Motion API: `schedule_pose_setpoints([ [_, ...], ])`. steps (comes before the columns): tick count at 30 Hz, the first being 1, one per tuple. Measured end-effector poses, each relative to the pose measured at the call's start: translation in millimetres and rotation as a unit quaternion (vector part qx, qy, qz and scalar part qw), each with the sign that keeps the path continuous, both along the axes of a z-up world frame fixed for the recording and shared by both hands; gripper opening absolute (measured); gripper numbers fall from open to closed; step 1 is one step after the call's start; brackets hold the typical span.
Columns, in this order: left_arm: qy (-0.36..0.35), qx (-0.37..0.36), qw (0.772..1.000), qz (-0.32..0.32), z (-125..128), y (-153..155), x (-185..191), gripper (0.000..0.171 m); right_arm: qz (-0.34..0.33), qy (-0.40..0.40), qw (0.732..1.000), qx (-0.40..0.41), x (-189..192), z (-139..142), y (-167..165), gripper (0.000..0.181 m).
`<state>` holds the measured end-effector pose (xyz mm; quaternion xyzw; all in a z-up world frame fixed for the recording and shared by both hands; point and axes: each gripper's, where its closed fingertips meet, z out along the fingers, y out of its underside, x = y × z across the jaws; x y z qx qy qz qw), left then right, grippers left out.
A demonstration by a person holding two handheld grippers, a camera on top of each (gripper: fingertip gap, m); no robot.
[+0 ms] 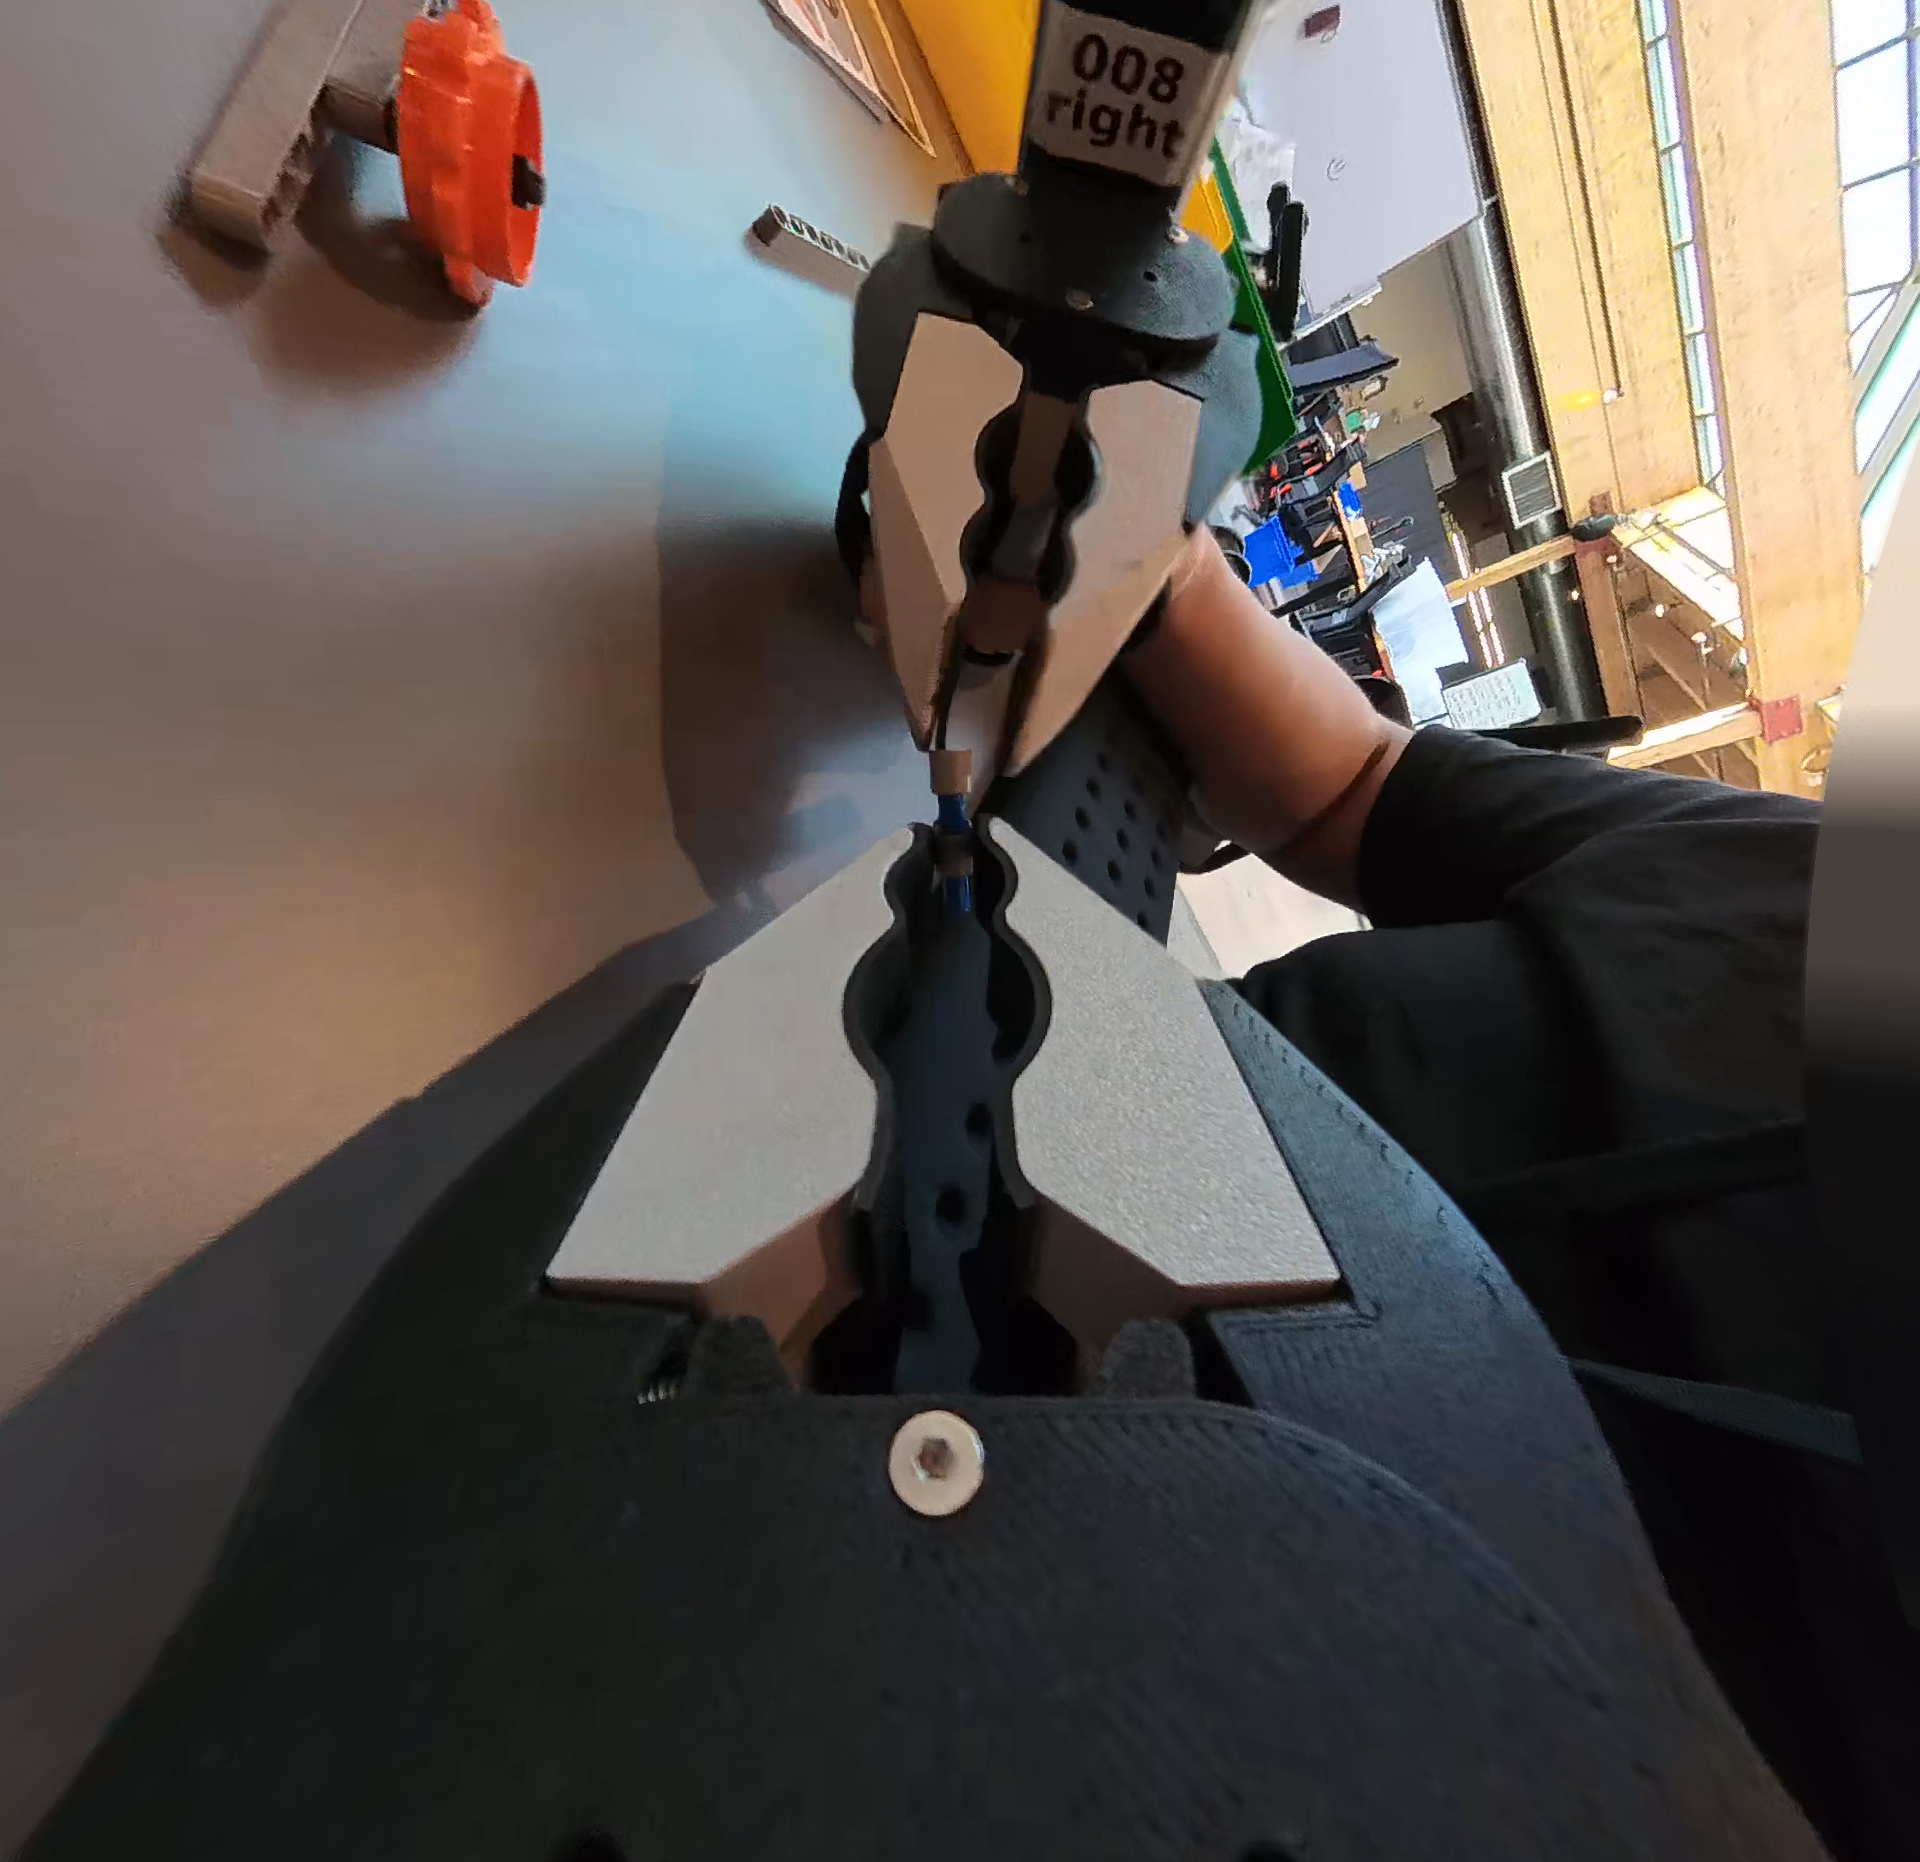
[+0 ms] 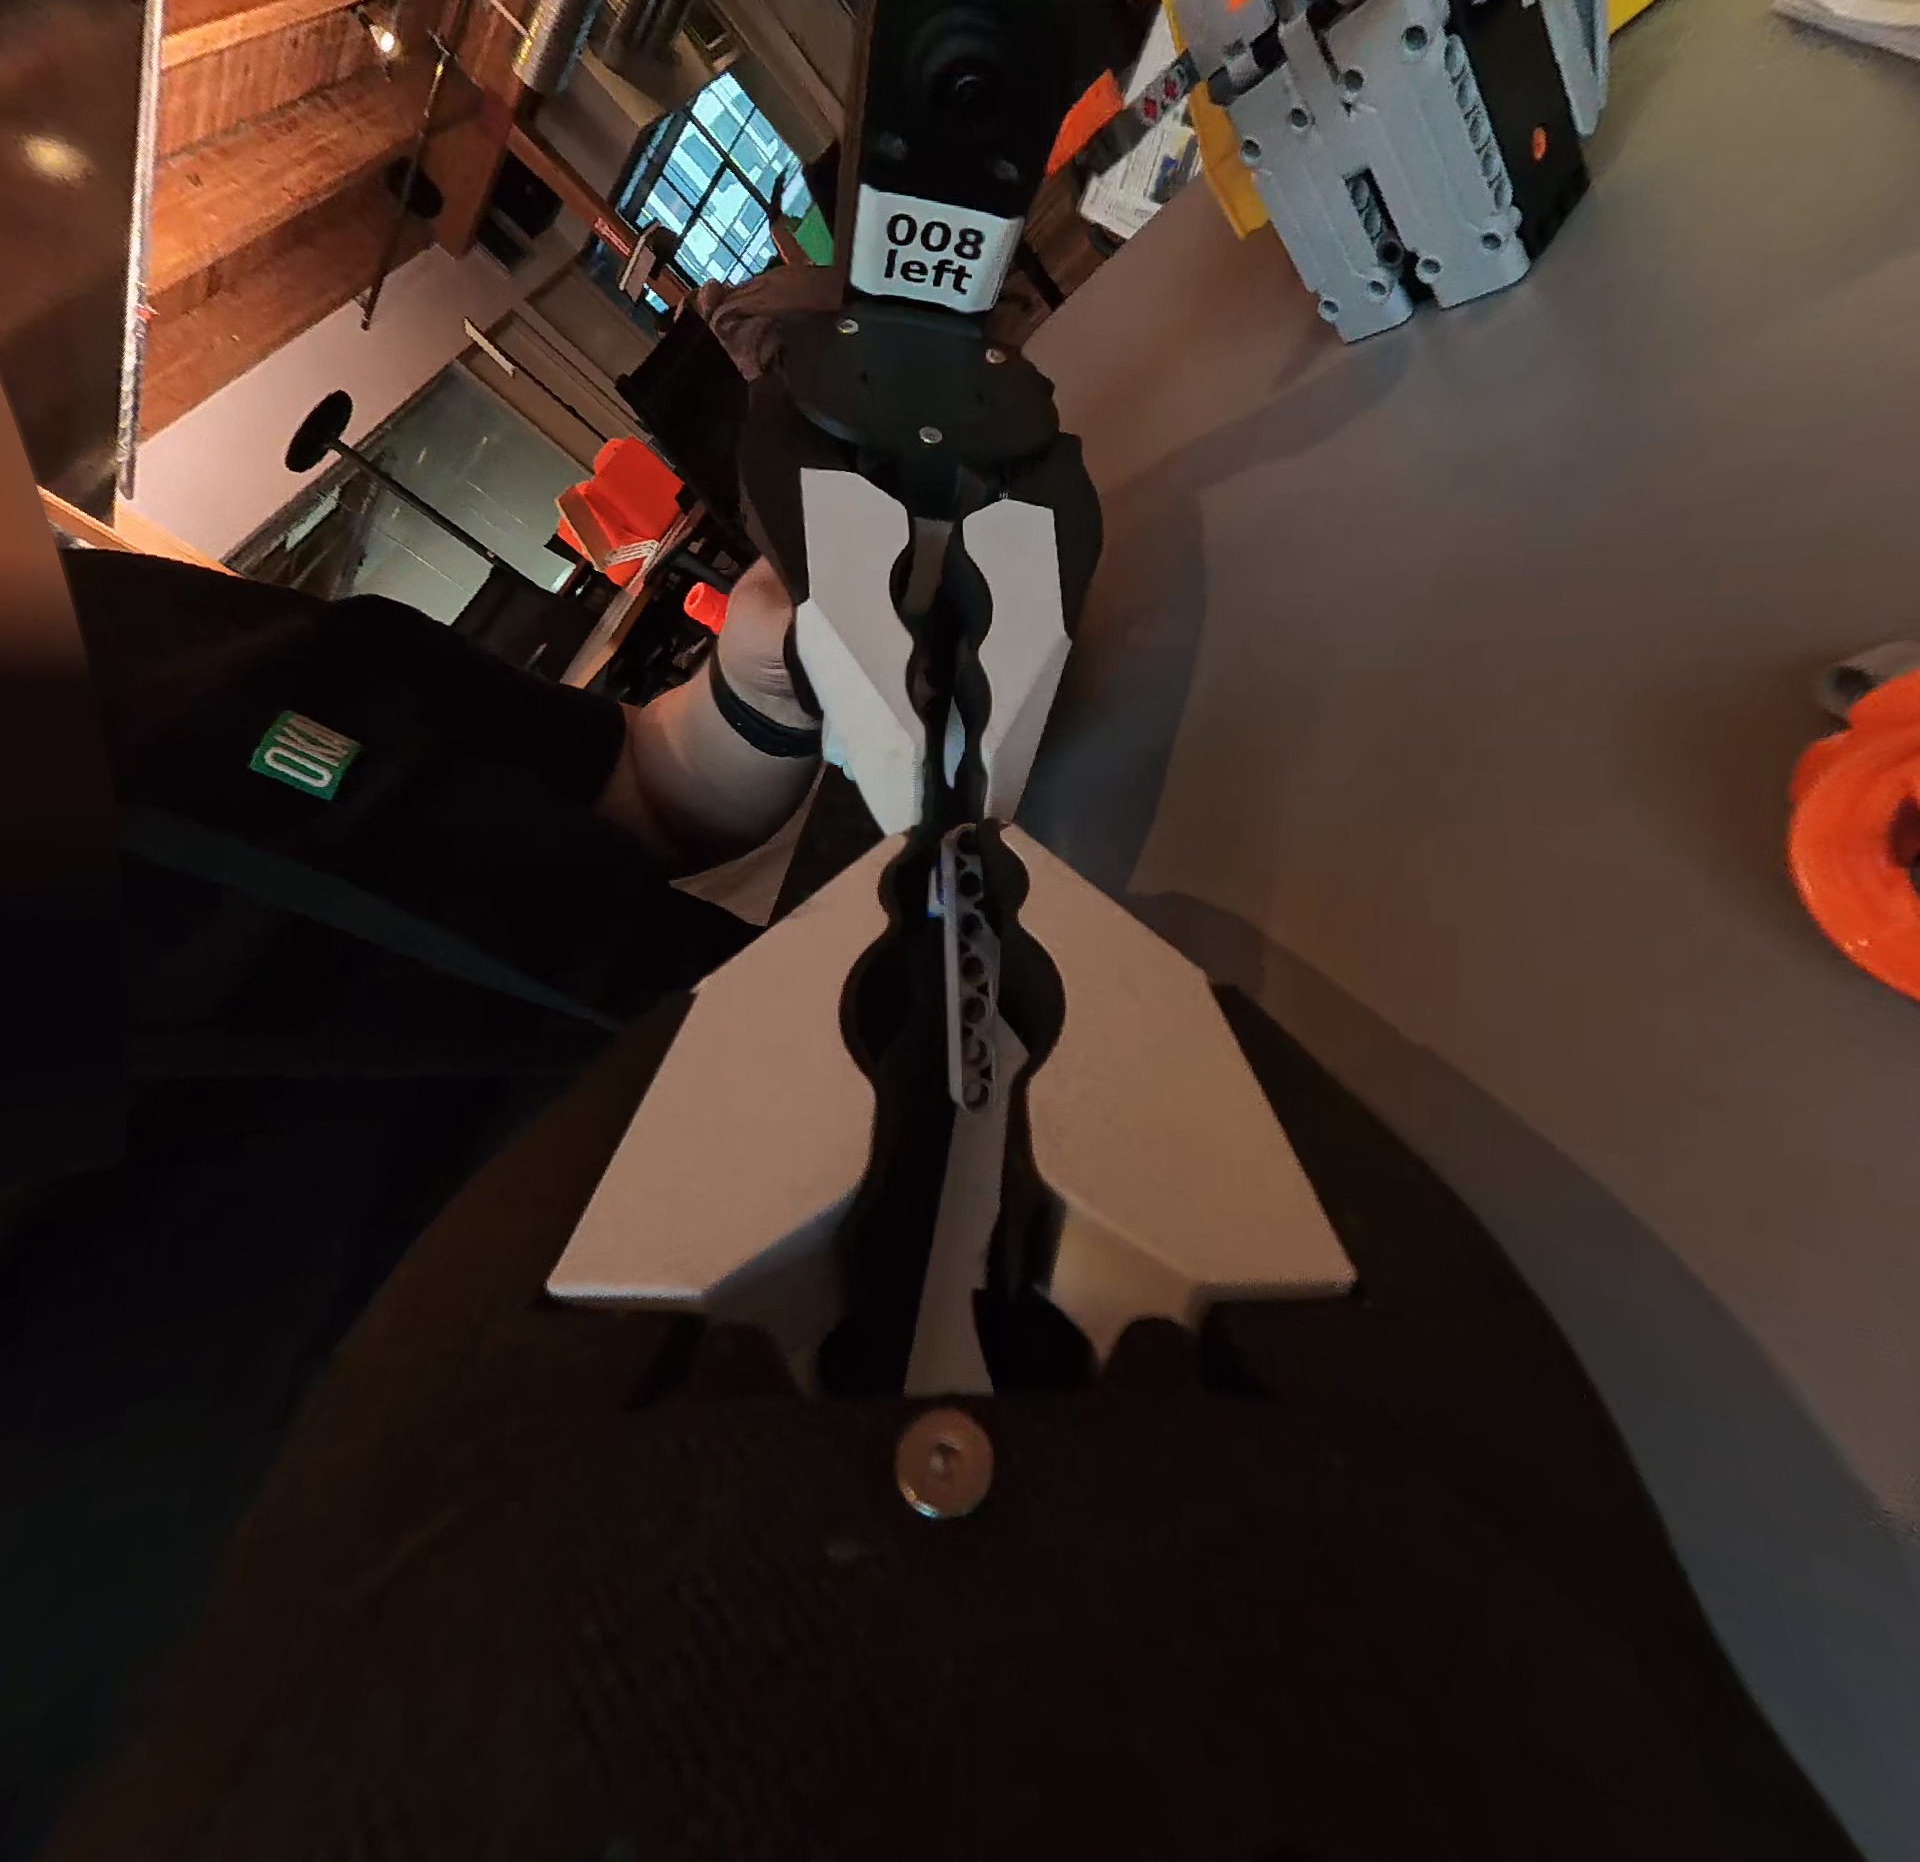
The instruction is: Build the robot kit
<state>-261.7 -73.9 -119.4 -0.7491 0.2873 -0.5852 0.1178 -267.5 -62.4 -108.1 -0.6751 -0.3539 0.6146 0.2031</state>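
Pinching a small blue pin (image 1: pixel 954 862) at its tips, the left gripper (image 1: pixel 951 841) meets the right gripper (image 2: pixel 961 856) tip to tip above the grey table (image 1: pixel 312 773). The right one clamps a grey holed beam (image 2: pixel 971 981) (held edge-on), and an orange wheel (image 1: pixel 468 150) lies well apart.

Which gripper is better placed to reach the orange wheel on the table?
Right, probably: the orange wheel sits close beside the right gripper, farther from the left gripper. Both are full though: grey beam, blue pin.

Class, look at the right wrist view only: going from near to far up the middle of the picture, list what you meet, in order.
Right tool shut on a grey beam with holes → left tool, tip to tip with it → white label on the left tool's body → window.
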Motion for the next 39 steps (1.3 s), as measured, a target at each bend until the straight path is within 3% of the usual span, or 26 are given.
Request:
schedule_pose_setpoints([
  [4, -0.01, -0.018, 0.999, 0.031, 2, 10, -3, 0.006, -0.051, -0.038, 0.987, 0.145, -1, 2, 7, 0.032],
  [8, -0.008, -0.02, 0.998, 0.062, 1, 19, -4, 0.006, -0.092, -0.148, 0.929, 0.327, -9, -8, 8, 0.046],
  [11, -0.003, -0.021, 0.997, 0.076, 0, 23, -4, 0.006, -0.105, -0.207, 0.893, 0.386, -15, -15, 9, 0.051],
  [17, 0.005, -0.019, 0.996, 0.091, -3, 26, -4, 0.006, -0.135, -0.268, 0.856, 0.422, -15, -23, 20, 0.037],
  [31, 0.051, -0.02, 0.995, 0.083, -16, 24, -1, 0.006, -0.125, -0.316, 0.837, 0.429, -15, -42, 24, 0.033],
  [39, 0.064, -0.007, 0.994, 0.086, -19, 24, 0, 0.006, -0.134, -0.321, 0.843, 0.411, -16, -45, 25, 0.033],
])
